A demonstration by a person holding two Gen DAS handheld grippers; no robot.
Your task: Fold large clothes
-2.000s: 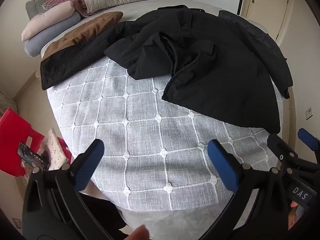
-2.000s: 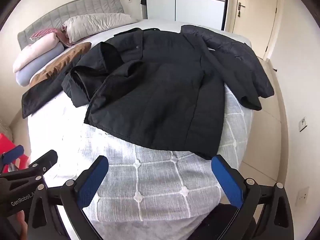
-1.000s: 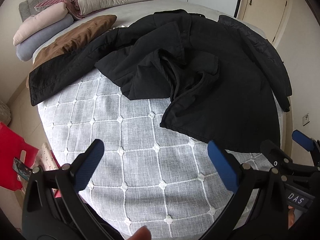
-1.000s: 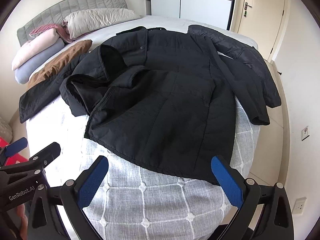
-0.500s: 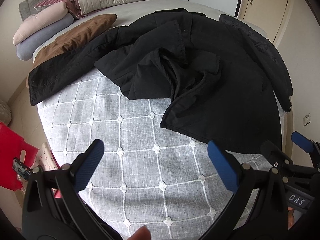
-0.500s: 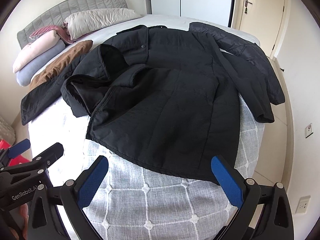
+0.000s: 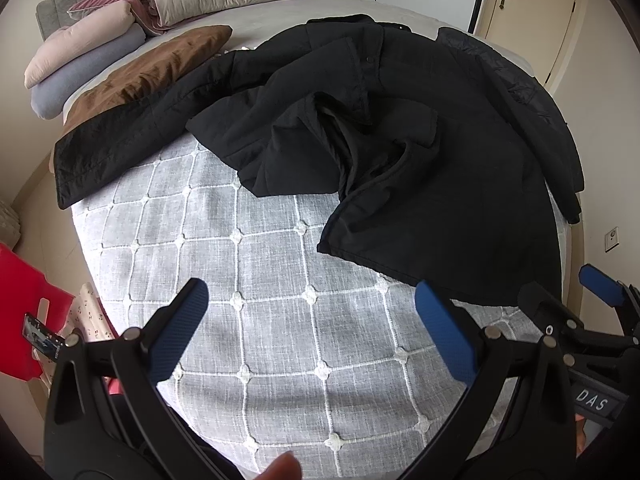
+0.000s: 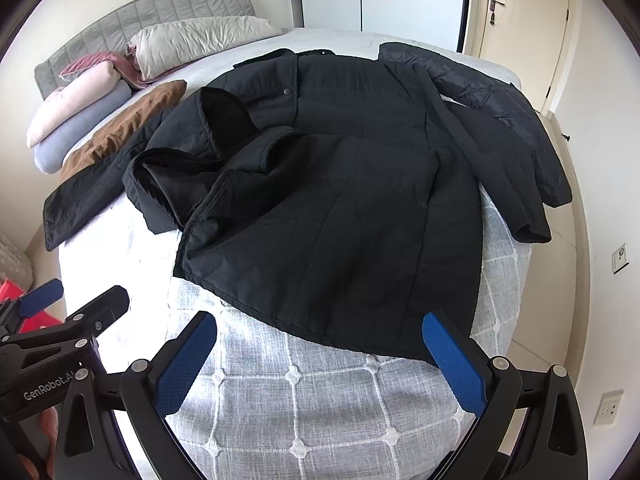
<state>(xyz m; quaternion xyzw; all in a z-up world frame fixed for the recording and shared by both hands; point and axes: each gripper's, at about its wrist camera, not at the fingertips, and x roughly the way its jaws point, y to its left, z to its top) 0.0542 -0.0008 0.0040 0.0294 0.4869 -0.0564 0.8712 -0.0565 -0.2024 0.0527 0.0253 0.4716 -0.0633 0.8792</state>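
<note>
A large black quilted coat (image 8: 340,200) lies spread on the bed, front up, its left front panel rumpled and folded over. It also shows in the left wrist view (image 7: 400,152). One sleeve (image 7: 132,140) stretches to the left bed edge, the other (image 8: 500,184) to the right edge. My left gripper (image 7: 316,328) is open and empty above the grey quilted bedspread (image 7: 248,272), short of the coat's hem. My right gripper (image 8: 320,356) is open and empty just before the hem.
A second dark jacket (image 8: 492,100) lies at the far right of the bed. A brown pillow (image 7: 152,68), rolled bedding (image 7: 80,56) and a beige pillow (image 8: 200,40) sit by the headboard. A red stool (image 7: 24,304) stands left of the bed.
Both grippers have moved a little forward towards the coat and stayed open. The coat has not moved.
</note>
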